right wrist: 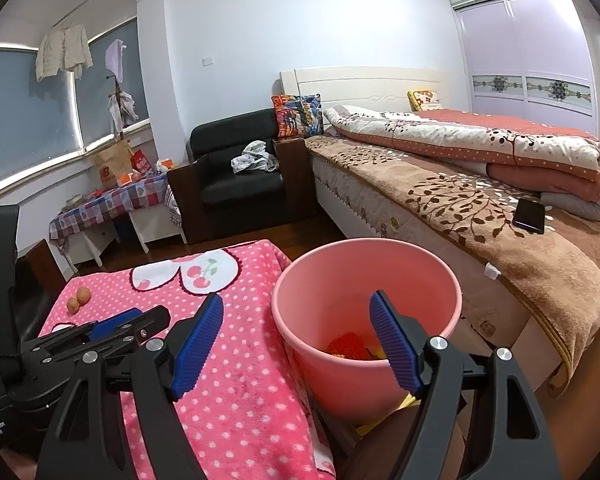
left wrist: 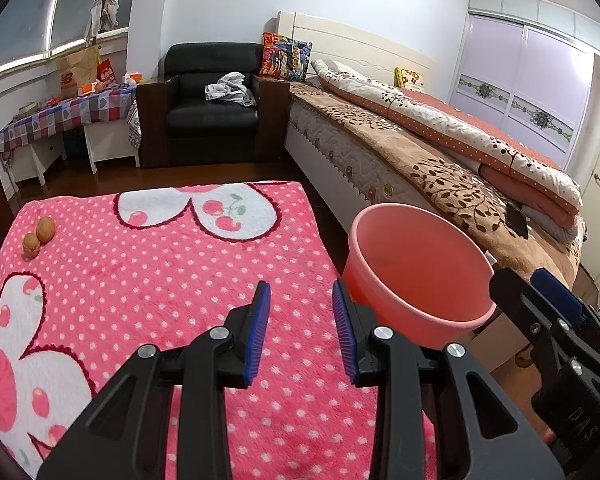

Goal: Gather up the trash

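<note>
A pink plastic bucket (left wrist: 416,268) stands beside the right edge of a table covered with a pink dotted cloth (left wrist: 140,280). In the right wrist view the bucket (right wrist: 364,280) holds orange and yellow scraps (right wrist: 350,346) at its bottom. Two walnuts (left wrist: 39,235) lie at the cloth's far left; they also show in the right wrist view (right wrist: 79,299). My left gripper (left wrist: 303,320) is open and empty above the cloth. My right gripper (right wrist: 296,340) is open and empty, over the bucket's near rim. The right gripper also shows in the left wrist view (left wrist: 556,312).
A bed (right wrist: 480,200) with folded quilts runs along the right, a black phone (right wrist: 529,216) on it. A black armchair (left wrist: 212,108) with crumpled cloth stands at the back. A side table with a checked cloth (left wrist: 68,112) holds boxes and bags at the left.
</note>
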`<state>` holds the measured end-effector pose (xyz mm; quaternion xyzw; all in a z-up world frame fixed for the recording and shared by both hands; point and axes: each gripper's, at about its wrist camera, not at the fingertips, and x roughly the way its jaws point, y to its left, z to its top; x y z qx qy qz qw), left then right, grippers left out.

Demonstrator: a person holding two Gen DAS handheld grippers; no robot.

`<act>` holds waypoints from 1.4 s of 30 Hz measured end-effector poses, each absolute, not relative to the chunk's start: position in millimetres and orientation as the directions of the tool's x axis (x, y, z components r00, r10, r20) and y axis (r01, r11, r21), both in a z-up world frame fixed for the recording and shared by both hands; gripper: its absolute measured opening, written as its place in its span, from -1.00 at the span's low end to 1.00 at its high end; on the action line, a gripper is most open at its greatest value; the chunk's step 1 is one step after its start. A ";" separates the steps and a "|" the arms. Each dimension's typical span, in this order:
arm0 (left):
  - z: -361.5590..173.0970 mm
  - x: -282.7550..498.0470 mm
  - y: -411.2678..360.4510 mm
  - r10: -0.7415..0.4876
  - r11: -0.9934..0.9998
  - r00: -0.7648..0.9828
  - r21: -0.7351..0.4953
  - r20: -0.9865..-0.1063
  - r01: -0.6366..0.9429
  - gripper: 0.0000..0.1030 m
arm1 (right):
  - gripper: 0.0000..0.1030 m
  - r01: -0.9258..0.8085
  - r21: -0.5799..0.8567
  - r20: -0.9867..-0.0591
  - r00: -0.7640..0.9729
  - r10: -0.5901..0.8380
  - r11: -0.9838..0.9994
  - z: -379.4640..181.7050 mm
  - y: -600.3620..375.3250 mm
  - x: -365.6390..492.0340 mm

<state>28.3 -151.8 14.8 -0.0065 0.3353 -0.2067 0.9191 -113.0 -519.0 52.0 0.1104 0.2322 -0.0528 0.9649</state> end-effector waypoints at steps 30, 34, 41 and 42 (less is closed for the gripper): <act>26.6 3.2 -153.3 -0.404 0.903 0.709 -0.126 -0.579 0.412 -0.38 | 0.45 0.164 0.190 -0.431 0.900 -0.068 0.968 61.7 -521.1 -137.7; 27.2 2.3 -153.6 -0.405 0.902 0.709 -0.125 -0.577 0.414 -0.38 | 0.45 0.166 0.185 -0.428 0.901 -0.073 0.969 64.1 -519.7 -139.5; 27.5 1.0 -153.9 -0.408 0.901 0.708 -0.125 -0.576 0.416 -0.38 | 0.45 0.167 0.176 -0.431 0.899 -0.077 0.970 65.0 -517.2 -140.1; 27.7 0.5 -153.7 -0.408 0.900 0.708 -0.125 -0.576 0.417 -0.38 | 0.45 0.167 0.175 -0.431 0.899 -0.077 0.970 65.0 -517.0 -140.2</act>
